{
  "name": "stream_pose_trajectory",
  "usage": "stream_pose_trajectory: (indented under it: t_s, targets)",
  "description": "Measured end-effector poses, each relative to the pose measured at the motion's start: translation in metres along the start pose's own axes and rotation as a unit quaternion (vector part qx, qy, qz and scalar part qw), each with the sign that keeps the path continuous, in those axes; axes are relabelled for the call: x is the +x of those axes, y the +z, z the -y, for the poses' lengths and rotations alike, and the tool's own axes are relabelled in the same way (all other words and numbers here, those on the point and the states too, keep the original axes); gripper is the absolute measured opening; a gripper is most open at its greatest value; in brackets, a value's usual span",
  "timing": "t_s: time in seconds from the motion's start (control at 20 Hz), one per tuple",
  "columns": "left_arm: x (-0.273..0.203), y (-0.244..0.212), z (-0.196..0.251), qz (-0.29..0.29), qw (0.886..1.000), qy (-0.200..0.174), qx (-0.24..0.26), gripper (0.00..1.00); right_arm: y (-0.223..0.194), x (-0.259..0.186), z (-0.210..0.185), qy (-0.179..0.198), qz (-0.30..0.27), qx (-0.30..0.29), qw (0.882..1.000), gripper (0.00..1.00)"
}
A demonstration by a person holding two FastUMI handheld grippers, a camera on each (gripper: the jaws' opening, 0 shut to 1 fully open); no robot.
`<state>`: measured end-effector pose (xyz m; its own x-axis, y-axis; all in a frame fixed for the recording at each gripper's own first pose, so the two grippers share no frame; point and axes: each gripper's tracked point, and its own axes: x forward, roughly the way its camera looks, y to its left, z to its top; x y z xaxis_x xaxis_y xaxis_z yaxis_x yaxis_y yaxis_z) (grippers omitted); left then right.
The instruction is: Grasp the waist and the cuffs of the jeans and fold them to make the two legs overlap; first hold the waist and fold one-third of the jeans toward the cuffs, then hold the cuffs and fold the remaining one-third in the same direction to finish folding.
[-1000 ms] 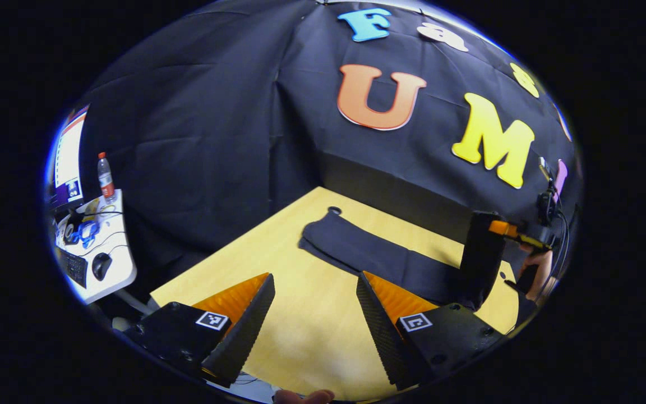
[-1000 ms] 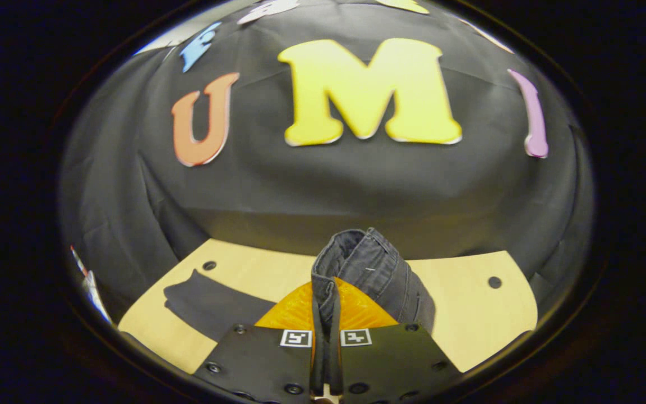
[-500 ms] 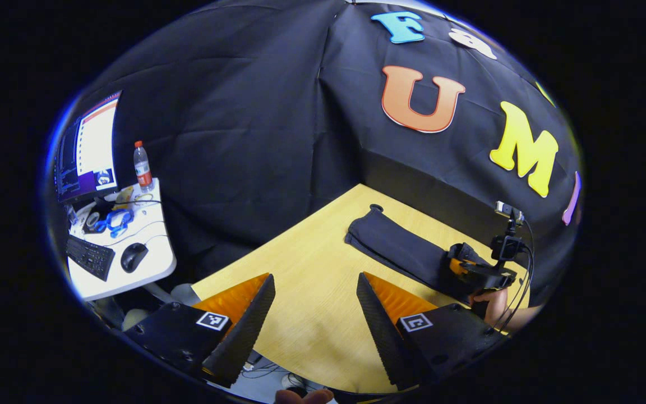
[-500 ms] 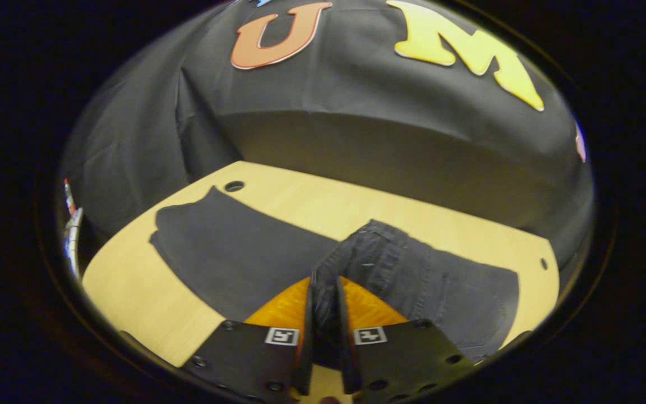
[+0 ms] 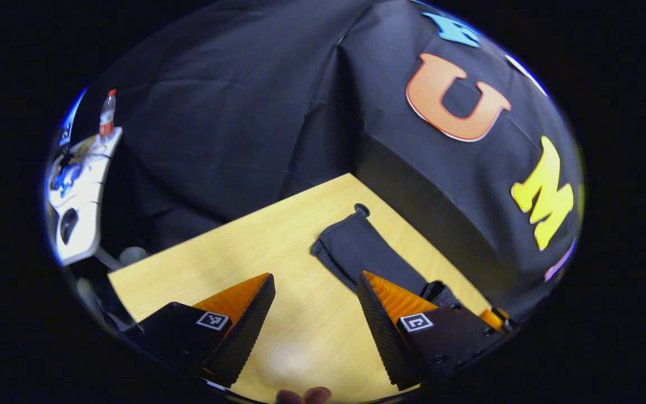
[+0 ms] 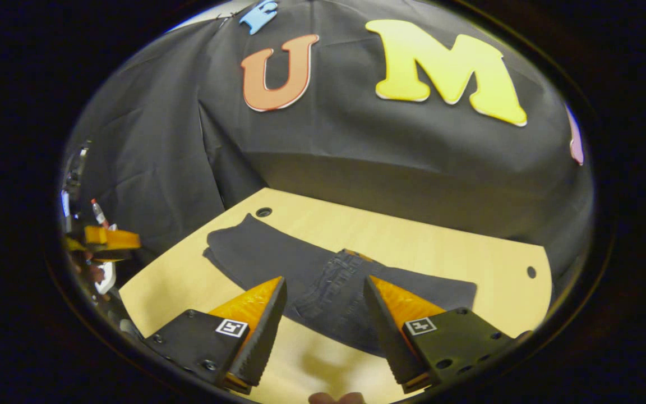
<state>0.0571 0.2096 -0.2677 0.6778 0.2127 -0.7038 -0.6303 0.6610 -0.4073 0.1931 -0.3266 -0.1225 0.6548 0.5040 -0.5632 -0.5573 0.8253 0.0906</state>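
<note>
Having let go of the jeans (image 6: 323,280) waist, right tool (image 6: 323,325) now apart above it, left tool (image 5: 314,314) spread.

One pair of dark jeans (image 6: 323,280) lies on one wooden table (image 6: 413,241), which has two round holes (image 6: 263,212) at its far corners. Two grippers are in use: the left gripper (image 5: 314,314) and the right gripper (image 6: 323,320). One plastic bottle (image 5: 107,115) stands on one white side desk (image 5: 84,185) at far left.
</note>
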Motion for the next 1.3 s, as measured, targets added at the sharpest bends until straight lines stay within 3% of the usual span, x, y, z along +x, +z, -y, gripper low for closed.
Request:
stream_pose_trajectory:
  t_s: [0.2, 0.25, 0.3, 0.4, 0.5, 0.55, 0.6, 0.65, 0.7, 0.75, 0.95, 1.0, 1.05, 1.15, 1.2, 1.25, 1.3]
  targets:
    - [0.076, -0.018, 0.007, -0.110, 0.992, 0.007, -0.062, 0.95, -0.018, -0.067, 0.039, -0.011, -0.030, 0.030, 0.999, 0.86]
    - [0.092, -0.021, 0.011, -0.131, 0.987, 0.012, -0.092, 0.95, -0.025, -0.080, 0.051, -0.020, -0.036, 0.041, 0.998, 0.83]
    - [0.105, -0.024, 0.015, -0.153, 0.980, 0.016, -0.124, 0.95, -0.032, -0.090, 0.062, -0.026, -0.041, 0.051, 0.998, 0.87]
    - [0.125, -0.031, 0.013, -0.185, 0.970, 0.041, -0.151, 0.95, -0.054, -0.099, 0.085, -0.047, -0.064, 0.078, 0.994, 0.85]
    - [0.148, -0.041, -0.003, -0.206, 0.963, 0.080, -0.154, 0.95, -0.071, -0.104, 0.104, -0.062, -0.083, 0.128, 0.986, 0.89]
    - [0.156, -0.039, -0.005, -0.210, 0.961, 0.088, -0.157, 0.95, -0.077, -0.105, 0.110, -0.062, -0.090, 0.152, 0.982, 0.86]
    - [0.159, -0.032, -0.005, -0.209, 0.960, 0.093, -0.161, 0.95, -0.084, -0.106, 0.117, -0.065, -0.100, 0.174, 0.977, 0.89]
    - [0.164, -0.025, -0.002, -0.202, 0.962, 0.090, -0.163, 0.95, -0.092, -0.106, 0.124, -0.070, -0.107, 0.187, 0.974, 0.85]
    - [0.168, -0.020, -0.002, -0.199, 0.962, 0.097, -0.160, 0.95, -0.099, -0.106, 0.128, -0.075, -0.112, 0.197, 0.971, 0.85]
    - [0.172, -0.017, -0.003, -0.197, 0.962, 0.103, -0.158, 0.95, -0.102, -0.107, 0.132, -0.076, -0.116, 0.202, 0.969, 0.92]
    - [0.188, -0.017, 0.004, -0.211, 0.956, 0.125, -0.162, 0.95, -0.099, -0.100, 0.144, -0.080, -0.116, 0.206, 0.968, 0.92]
    - [0.189, -0.016, 0.004, -0.214, 0.954, 0.131, -0.165, 1.00, -0.100, -0.100, 0.144, -0.078, -0.116, 0.209, 0.968, 0.92]
    - [0.190, -0.016, 0.003, -0.220, 0.952, 0.140, -0.162, 0.95, -0.102, -0.097, 0.145, -0.077, -0.118, 0.212, 0.967, 0.92]
    - [0.185, -0.018, -0.003, -0.240, 0.945, 0.164, -0.151, 0.95, -0.112, -0.095, 0.146, -0.074, -0.126, 0.223, 0.964, 0.92]
    - [0.187, -0.018, -0.004, -0.241, 0.942, 0.175, -0.154, 0.80, -0.116, -0.095, 0.145, -0.073, -0.131, 0.230, 0.961, 0.92]
    - [0.188, -0.018, -0.007, -0.242, 0.940, 0.186, -0.152, 0.87, -0.119, -0.094, 0.146, -0.074, -0.133, 0.238, 0.959, 0.92]
    - [0.189, -0.019, -0.005, -0.239, 0.940, 0.191, -0.150, 0.76, -0.124, -0.093, 0.148, -0.078, -0.135, 0.246, 0.957, 0.92]
